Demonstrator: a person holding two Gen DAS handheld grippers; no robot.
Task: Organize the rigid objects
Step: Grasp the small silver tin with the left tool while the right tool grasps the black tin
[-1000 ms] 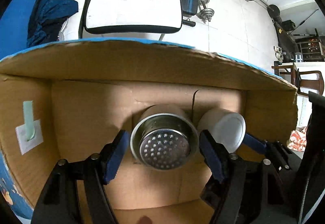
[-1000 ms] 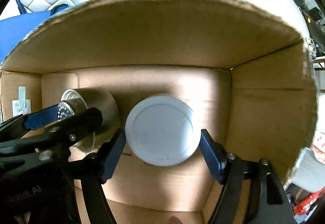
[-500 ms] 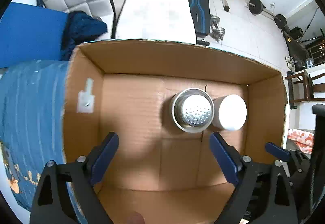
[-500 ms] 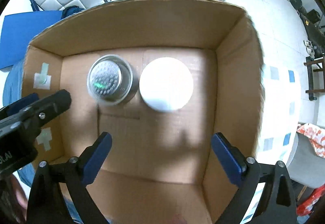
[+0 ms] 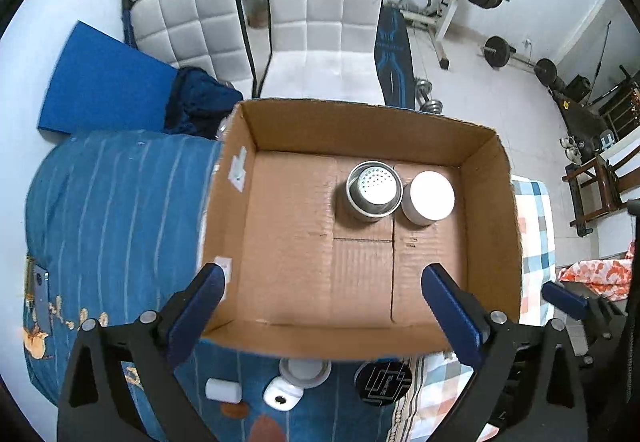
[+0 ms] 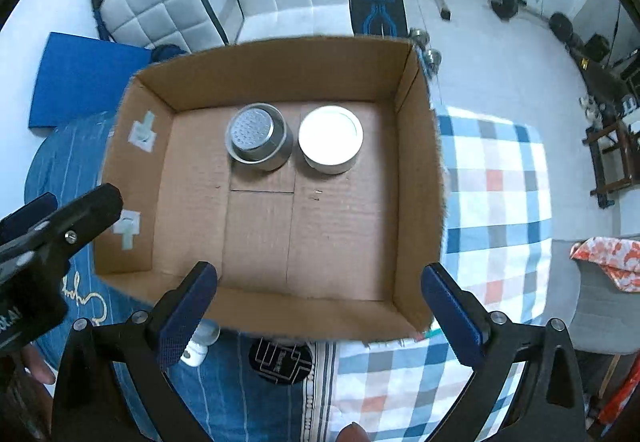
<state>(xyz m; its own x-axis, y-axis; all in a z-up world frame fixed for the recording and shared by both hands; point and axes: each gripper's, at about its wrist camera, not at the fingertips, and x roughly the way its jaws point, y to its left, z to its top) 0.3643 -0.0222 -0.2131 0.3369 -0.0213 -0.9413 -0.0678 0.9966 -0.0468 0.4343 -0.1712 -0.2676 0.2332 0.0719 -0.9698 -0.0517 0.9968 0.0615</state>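
Note:
An open cardboard box (image 5: 496,238) (image 6: 420,177) sits on a bed. Inside it, near the far wall, a perforated steel cup (image 5: 374,190) (image 6: 257,136) stands beside a white-lidded round container (image 5: 431,197) (image 6: 330,137). My left gripper (image 5: 324,312) is open and empty, high above the box's near edge. My right gripper (image 6: 320,310) is open and empty, also high above the near edge. The left gripper's body shows at the left of the right wrist view (image 6: 60,230).
On the blue bedspread (image 5: 112,209) in front of the box lie a small white cylinder (image 5: 223,390), a white device (image 5: 282,396), a tape roll (image 5: 305,370) and a black round lid (image 5: 383,382) (image 6: 280,360). White chairs (image 5: 320,33) and gym weights stand beyond.
Both grippers have opened, let go of the steel cup and the white container, and pulled up and back out of the box. Both objects stay on the box floor.

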